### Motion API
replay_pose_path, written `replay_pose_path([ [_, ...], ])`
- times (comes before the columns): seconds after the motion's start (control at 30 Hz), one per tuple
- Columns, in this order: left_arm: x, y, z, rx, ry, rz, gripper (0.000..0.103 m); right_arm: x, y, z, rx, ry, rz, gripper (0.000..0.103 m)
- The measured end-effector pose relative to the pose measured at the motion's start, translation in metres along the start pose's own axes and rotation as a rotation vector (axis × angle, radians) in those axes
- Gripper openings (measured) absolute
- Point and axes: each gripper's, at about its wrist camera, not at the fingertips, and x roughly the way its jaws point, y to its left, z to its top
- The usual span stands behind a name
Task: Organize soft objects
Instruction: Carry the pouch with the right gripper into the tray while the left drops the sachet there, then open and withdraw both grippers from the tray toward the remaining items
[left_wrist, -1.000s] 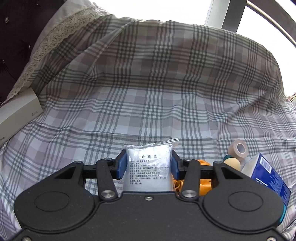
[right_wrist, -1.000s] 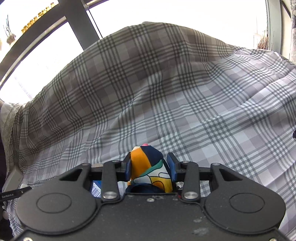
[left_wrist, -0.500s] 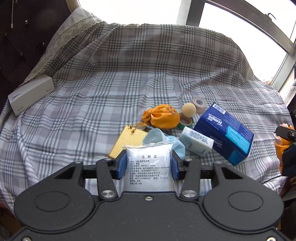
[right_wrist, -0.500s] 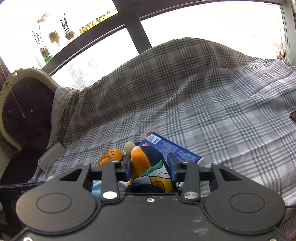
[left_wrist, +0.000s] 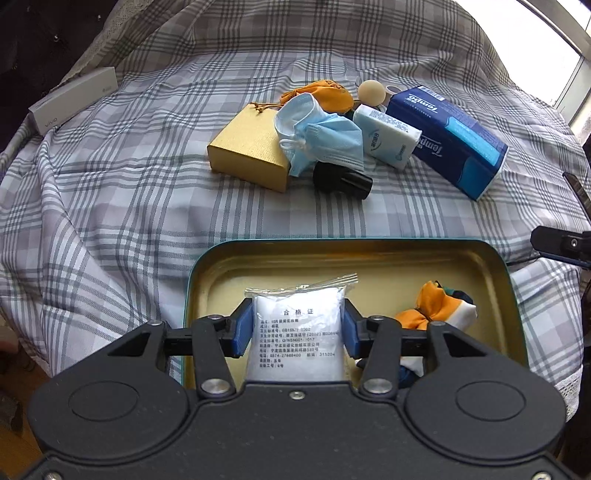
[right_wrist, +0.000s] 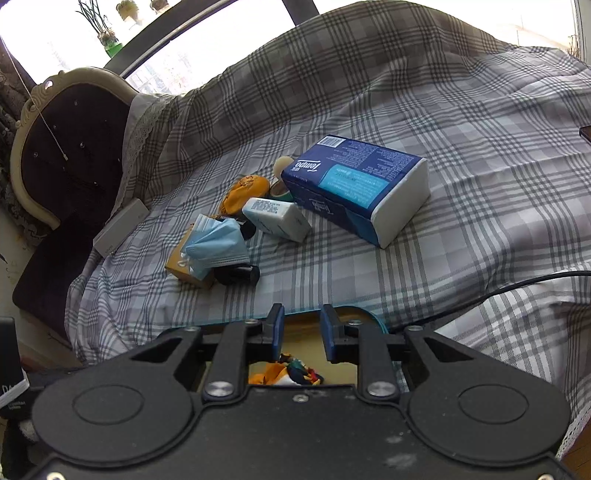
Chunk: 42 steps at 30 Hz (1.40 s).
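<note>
Left gripper (left_wrist: 298, 330) clamped on white cotton bag (left_wrist: 297, 332), held over the teal tin (left_wrist: 511, 288). Right gripper (right_wrist: 302, 334) parted, empty, above the colourful cloth (right_wrist: 286, 373) lying in that tin.

We see daylight pouring through the blown-out window (right_wrist: 221, 48) behind the bed (left_wrist: 110, 206); soft shadows, sharp focus, and strong fisheye bending at the edges.

On the plaid bedspread (left_wrist: 129, 192) were one tin tray (left_wrist: 369, 247), one cotton bag (left_wrist: 297, 332), one patterned cloth (left_wrist: 439, 306), one face mask (left_wrist: 321, 136), two tissue packs (left_wrist: 386, 136) (left_wrist: 454, 136), one gold box (left_wrist: 247, 155), one orange pouch (left_wrist: 328, 94), one ball (left_wrist: 371, 90), one white box (left_wrist: 74, 99).
</note>
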Motion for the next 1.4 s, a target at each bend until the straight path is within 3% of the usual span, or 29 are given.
replay_pose_path([
  [0.43,0.003,0.001,-0.012,0.003,0.017,0.029,0.05,0.01,0.005,-0.001,-0.018,0.036,-0.006,0.023],
  [0.87,-0.011,-0.002,-0.01,0.004,-0.042,-0.044,0.057,0.014,0.008,-0.006,-0.034,0.065,0.014,0.031],
  [1.4,0.0,0.0,-0.015,-0.019,0.034,0.011,0.057,0.023,0.012,-0.015,-0.077,0.125,-0.002,0.033],
])
